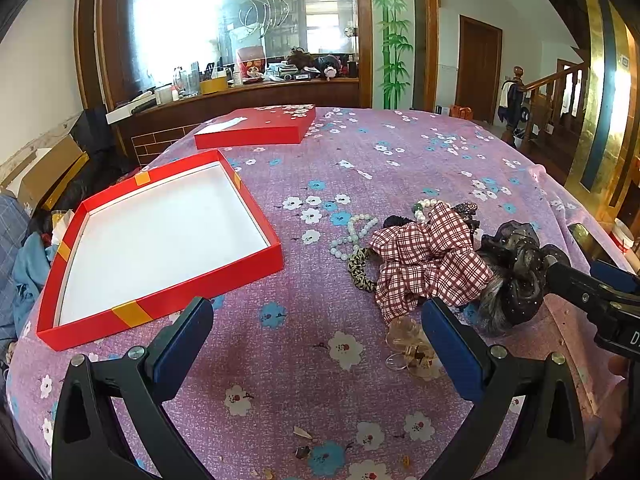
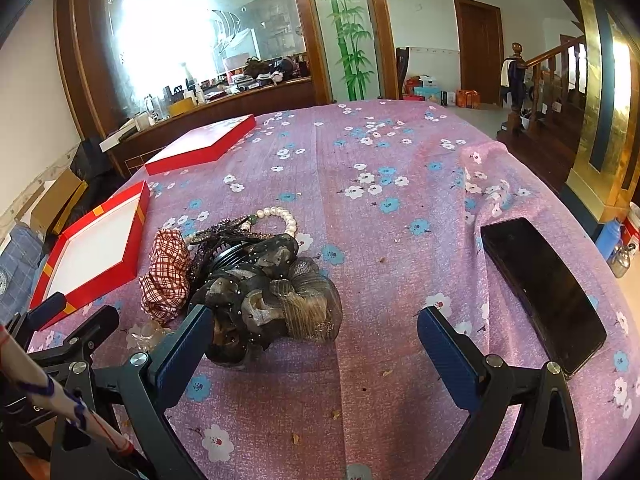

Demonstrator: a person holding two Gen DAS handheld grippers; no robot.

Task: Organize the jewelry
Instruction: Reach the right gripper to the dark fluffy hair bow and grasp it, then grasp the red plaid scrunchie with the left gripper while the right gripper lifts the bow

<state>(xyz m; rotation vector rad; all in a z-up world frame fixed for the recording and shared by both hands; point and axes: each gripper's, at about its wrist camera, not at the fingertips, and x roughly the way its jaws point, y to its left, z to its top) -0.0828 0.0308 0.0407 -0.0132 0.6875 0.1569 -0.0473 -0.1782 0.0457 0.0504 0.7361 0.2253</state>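
An open red box (image 1: 160, 236) with a white inside lies at the left of the table; it also shows in the right wrist view (image 2: 94, 248). A pile of accessories lies to its right: a red plaid scrunchie (image 1: 428, 258), a dark sheer scrunchie (image 1: 516, 276), a green bead bracelet (image 1: 354, 236), a leopard hair tie (image 1: 360, 268), a clear hair claw (image 1: 410, 348) and a white pearl bracelet (image 2: 280, 218). My left gripper (image 1: 316, 340) is open and empty, just in front of the pile. My right gripper (image 2: 312, 350) is open, its left finger touching the dark scrunchie (image 2: 272, 300).
The red box lid (image 1: 256, 126) lies at the table's far left. A black phone (image 2: 544, 292) lies at the right edge of the purple flowered tablecloth (image 2: 380, 184). A wooden counter with clutter stands behind the table.
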